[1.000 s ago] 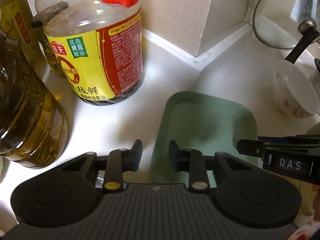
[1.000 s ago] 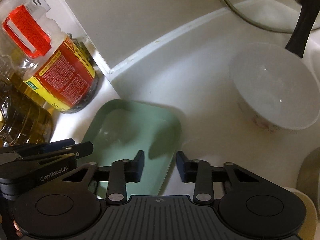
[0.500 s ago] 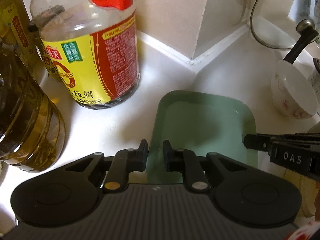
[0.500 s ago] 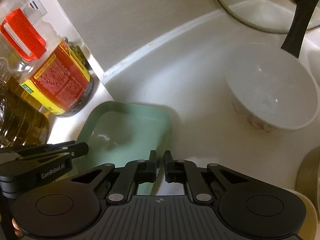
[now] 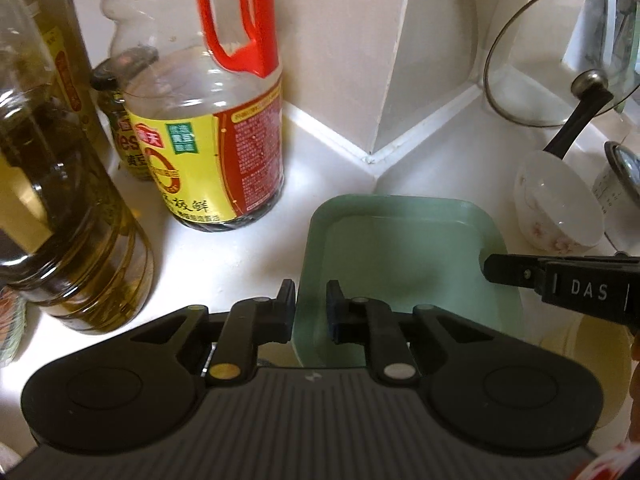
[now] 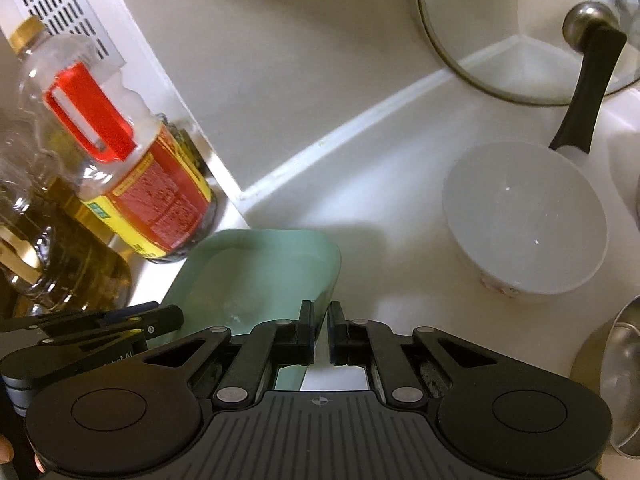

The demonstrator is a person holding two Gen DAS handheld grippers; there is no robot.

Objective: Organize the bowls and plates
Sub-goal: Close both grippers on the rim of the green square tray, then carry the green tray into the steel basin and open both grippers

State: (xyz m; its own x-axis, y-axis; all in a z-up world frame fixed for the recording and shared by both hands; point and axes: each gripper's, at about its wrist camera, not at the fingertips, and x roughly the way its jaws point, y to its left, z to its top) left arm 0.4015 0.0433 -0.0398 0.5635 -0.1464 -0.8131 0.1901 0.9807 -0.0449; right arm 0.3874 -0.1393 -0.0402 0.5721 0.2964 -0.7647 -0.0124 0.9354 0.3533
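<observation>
A pale green square plate (image 5: 404,256) rests on the white counter; it also shows in the right wrist view (image 6: 256,272). My left gripper (image 5: 311,312) is shut on the plate's left rim. My right gripper (image 6: 321,332) is shut on its right rim. Each gripper shows in the other's view, the right one (image 5: 520,274) at the plate's right edge and the left one (image 6: 120,322) at its left. A white bowl with pink flowers (image 6: 524,220) stands to the right; it also shows in the left wrist view (image 5: 560,204).
A soy sauce bottle with a red handle (image 5: 216,128) and an oil bottle (image 5: 60,200) stand left of the plate. A glass lid (image 6: 512,28) leans on the back wall, with a black handle (image 6: 588,92) over the bowl. A metal pot (image 6: 624,376) sits front right.
Both grippers have closed from open onto the green plate's opposite rims. The plate looks slightly raised and closer than before.
</observation>
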